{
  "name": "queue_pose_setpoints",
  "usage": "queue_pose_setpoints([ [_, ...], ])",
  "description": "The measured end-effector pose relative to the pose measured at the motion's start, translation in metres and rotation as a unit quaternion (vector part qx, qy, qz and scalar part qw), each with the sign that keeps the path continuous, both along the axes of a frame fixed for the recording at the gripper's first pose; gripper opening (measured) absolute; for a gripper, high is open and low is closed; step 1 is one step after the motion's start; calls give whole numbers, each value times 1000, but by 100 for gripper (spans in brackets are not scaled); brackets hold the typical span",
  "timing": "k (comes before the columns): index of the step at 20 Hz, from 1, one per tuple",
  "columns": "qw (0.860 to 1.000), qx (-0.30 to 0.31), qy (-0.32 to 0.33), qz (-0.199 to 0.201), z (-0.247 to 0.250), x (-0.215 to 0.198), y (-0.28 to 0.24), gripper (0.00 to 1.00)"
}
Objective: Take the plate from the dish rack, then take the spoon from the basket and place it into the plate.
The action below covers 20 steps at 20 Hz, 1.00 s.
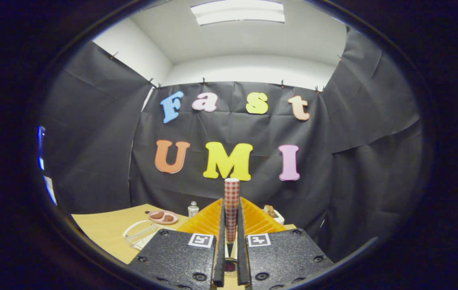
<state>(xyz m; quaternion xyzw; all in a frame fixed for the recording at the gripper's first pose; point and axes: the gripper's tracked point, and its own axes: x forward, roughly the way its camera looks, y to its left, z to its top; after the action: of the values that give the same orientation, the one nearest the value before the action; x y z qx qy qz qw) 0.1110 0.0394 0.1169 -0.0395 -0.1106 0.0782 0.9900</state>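
I'm holding the gripper (pixel 231 225) above the table (pixel 104 229), its fingers pinching the spoon (pixel 231 201) upright; the plate (pixel 163 217) is sitting well clear beyond.

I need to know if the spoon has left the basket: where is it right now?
In the gripper view, the spoon stands upright, clamped between the tool's two fingers, lifted above the wooden table, checked handle up.

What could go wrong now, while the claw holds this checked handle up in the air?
1. The claw grips the spoon only by its thin red-checked handle, which stands upright between the fingers; it may pivot or slip.
2. The pink plate already holds two brown pieces, so the spoon could knock them.
3. The small bottle stands close beside the plate and might be tipped.
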Motion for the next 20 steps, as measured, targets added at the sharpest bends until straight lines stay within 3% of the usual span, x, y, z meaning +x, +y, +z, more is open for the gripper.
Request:
queue_pose_setpoints([
  [4, 997, -17, 10, 74, -50, -16, 76, 17],
  [6, 996, -9, 35, 81, -87, -12, 91, 18],
  [12, 998, 10, 65, 23, -176, -10, 94, 19],
  [15, 995, 31, 89, 16, -209, -10, 92, 20],
  [20, 994, 48, 99, 17, -222, -8, 82, 20],
])
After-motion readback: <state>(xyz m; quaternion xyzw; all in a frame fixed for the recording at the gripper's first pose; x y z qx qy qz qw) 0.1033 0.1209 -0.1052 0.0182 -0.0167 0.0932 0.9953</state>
